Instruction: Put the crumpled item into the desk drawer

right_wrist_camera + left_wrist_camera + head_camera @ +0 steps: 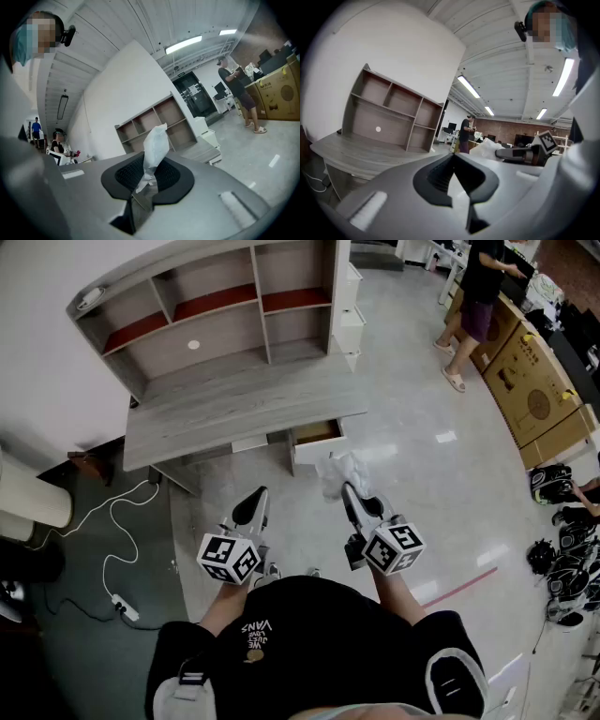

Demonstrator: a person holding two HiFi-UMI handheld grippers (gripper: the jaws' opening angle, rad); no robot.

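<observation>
A crumpled item (339,471) of thin white plastic stands upright at frame centre, pinched in the right gripper (146,180) — just below the desk drawer (316,435), pulled open, pale wooden inside showing.

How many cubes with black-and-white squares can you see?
2. One cube sits on the left gripper; the other cube on the right gripper, which holds the crumpled item. None seems hidden.

Cardboard boxes (539,397), white power strip (126,609), standing person (478,296)
</observation>
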